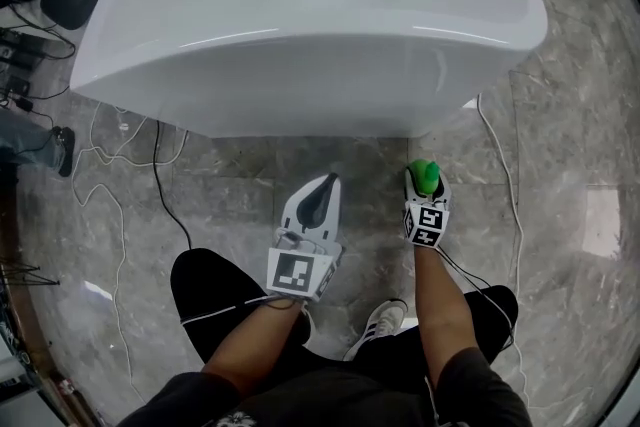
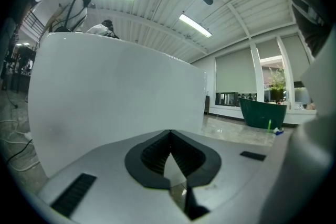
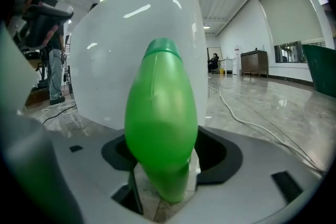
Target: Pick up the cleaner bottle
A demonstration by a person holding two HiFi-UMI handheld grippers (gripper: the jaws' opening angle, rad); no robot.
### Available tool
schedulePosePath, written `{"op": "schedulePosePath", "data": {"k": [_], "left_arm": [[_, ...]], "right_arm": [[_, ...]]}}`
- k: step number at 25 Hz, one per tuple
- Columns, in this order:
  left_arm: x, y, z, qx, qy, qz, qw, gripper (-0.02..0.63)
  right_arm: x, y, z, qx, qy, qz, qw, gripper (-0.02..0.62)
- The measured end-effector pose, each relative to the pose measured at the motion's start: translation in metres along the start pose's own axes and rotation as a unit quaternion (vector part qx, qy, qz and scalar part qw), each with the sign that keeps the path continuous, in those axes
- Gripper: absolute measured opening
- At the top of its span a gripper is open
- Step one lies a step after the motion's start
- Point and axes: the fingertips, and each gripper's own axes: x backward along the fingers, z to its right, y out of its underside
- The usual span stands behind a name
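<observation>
While the bottle (image 3: 160, 118) was seen clamped between the right tongs (image 1: 426, 189), at the lower middle of the head view and just below the edge of the white bathtub (image 1: 300, 45), the left tongs (image 2: 169, 150) were pressed together on nothing and pointed at the tub wall. The bottle was green, smooth and glossy, with a swollen belly and a capped neck. It was gripped at its narrower end, with the cap pointing away from the jaws. It was judged to be light, thin-walled plastic that would give when squeezed and could slide along its rounded taper. A moderate hold on the narrow part, where the sides run closer to parallel, was therefore thought safer than one on the belly. How full it was could not be told. The polished stone floor (image 1: 560, 115) was seen underneath.
</observation>
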Motion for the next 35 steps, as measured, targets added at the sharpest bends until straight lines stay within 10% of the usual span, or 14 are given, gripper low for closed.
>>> {"op": "schedulePosePath", "data": {"k": [18,29,35], "left_arm": [[-0.003,0.013,-0.016,0.003,-0.001,-0.016,0.9999,0.006],[-0.005,-0.031,-0.016,0.031,0.015,-0.031,0.9989,0.006],[0.025,-0.119,0.0,0.025,0.025,-0.048,0.9982,0.006]], "right_arm": [[-0.005,-0.037,-0.016,0.033,-0.001,0.003,0.999,0.195],[0.052,-0.16,-0.037,0.032,0.015,0.04,0.999,0.195],[0.133,-0.273,-0.066,0.046,0.004,0.048,0.998,0.195]]}}
